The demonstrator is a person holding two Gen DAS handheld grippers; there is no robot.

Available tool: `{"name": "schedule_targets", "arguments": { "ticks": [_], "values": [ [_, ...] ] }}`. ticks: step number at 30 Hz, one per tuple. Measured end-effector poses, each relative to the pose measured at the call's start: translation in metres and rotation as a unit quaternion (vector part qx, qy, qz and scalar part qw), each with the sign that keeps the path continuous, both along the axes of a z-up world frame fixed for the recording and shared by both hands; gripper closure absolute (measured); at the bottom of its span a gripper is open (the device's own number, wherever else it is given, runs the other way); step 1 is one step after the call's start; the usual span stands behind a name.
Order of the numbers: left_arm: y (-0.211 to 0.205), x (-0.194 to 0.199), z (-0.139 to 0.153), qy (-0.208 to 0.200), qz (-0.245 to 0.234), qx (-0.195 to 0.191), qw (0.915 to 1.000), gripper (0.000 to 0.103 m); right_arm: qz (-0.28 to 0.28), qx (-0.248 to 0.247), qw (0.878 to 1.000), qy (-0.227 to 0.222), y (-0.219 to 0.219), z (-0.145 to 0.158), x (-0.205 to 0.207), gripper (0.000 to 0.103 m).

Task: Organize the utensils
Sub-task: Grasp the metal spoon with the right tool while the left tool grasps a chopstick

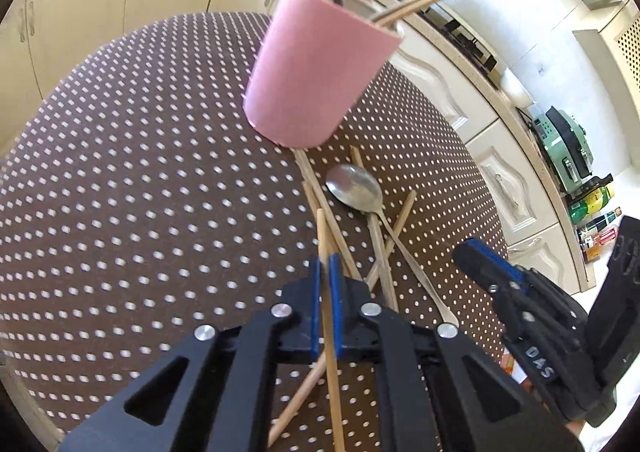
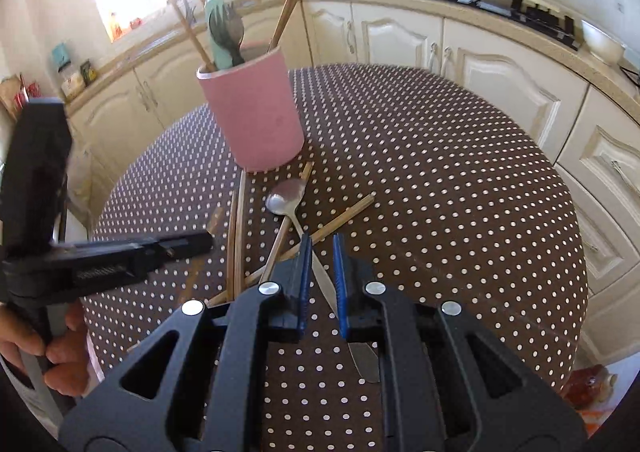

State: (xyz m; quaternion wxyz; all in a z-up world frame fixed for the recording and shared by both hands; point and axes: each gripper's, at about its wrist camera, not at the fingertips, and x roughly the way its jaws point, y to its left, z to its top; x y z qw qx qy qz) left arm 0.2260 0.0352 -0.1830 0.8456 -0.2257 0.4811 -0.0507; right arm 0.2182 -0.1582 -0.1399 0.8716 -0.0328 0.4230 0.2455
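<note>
A chopstick (image 1: 325, 252) is clamped in the left gripper (image 1: 325, 272). The right gripper (image 2: 322, 252) is held apart over the spoon (image 2: 286, 194), near the pink cup (image 2: 256, 112).

White letters "DAS" readable on right hand-held gripper (image 1: 476, 260) body, left wrist view. Lettering on left hand-held gripper (image 2: 192, 242) too blurred to read.
</note>
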Motion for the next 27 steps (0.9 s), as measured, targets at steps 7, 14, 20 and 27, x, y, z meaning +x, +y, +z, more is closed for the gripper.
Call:
{"name": "schedule_targets", "arguments": {
  "ticks": [7, 14, 20, 27],
  "values": [
    [0.028, -0.005, 0.012, -0.012, 0.023, 0.005, 0.9996, 0.098, 0.041, -0.067, 0.997, 0.025, 0.034, -0.014, 0.018, 0.084],
    [0.043, -0.004, 0.013, -0.013, 0.028, 0.004, 0.9995, 0.098, 0.054, -0.118, 0.991, 0.019, 0.054, -0.026, 0.032, 0.077],
    [0.041, 0.006, 0.009, -0.012, 0.028, 0.003, 0.9995, 0.098, 0.075, -0.142, 0.987, 0.027, 0.063, -0.034, 0.044, 0.077],
    [0.035, 0.013, 0.015, -0.026, 0.021, 0.008, 0.9994, 0.098, 0.103, -0.176, 0.979, 0.015, 0.073, -0.037, 0.051, 0.079]
  ]
}}
